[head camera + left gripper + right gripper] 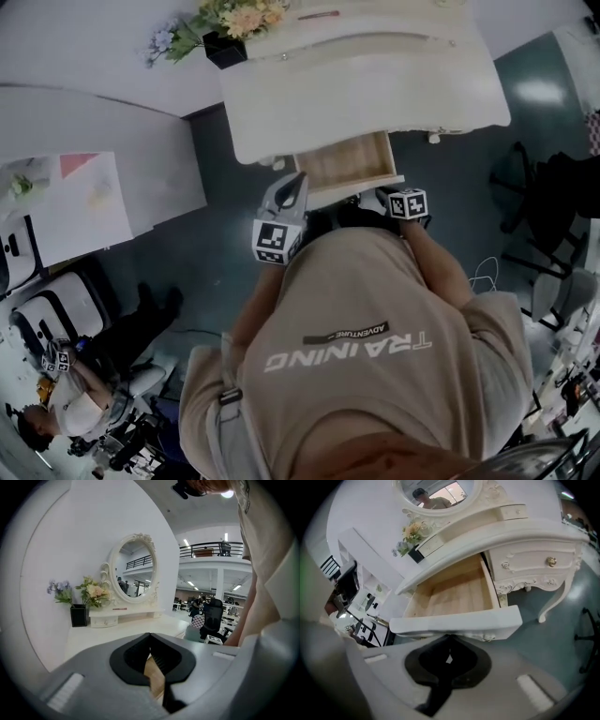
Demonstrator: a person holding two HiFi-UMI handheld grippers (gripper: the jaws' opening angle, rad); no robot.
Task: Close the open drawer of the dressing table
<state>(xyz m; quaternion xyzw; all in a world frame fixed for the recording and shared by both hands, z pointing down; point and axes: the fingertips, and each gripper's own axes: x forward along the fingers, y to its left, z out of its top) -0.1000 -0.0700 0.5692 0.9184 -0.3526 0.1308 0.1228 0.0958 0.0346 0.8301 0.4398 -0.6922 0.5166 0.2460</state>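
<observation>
Find left tongs (pixel 150 637) pinched together at the tips, gripping nothing, with a strip of pale wood showing behind them. Find right tongs (pixel 450 640) likewise closed and empty, just below the drawer (pixel 454 595) front at 12 o'clock. From the head view, see the drawer pulled well out of the dressing table (pixel 527 564), with left tongs at its 7 o'clock corner, perhaps touching, and right tongs near its 5 o'clock corner. Note flowers (pixel 239 17) in a black vase (pixel 225 49) at 11 o'clock on the tabletop (pixel 366 94), at 9 o'clock of an oval mirror (pixel 133 569).
</observation>
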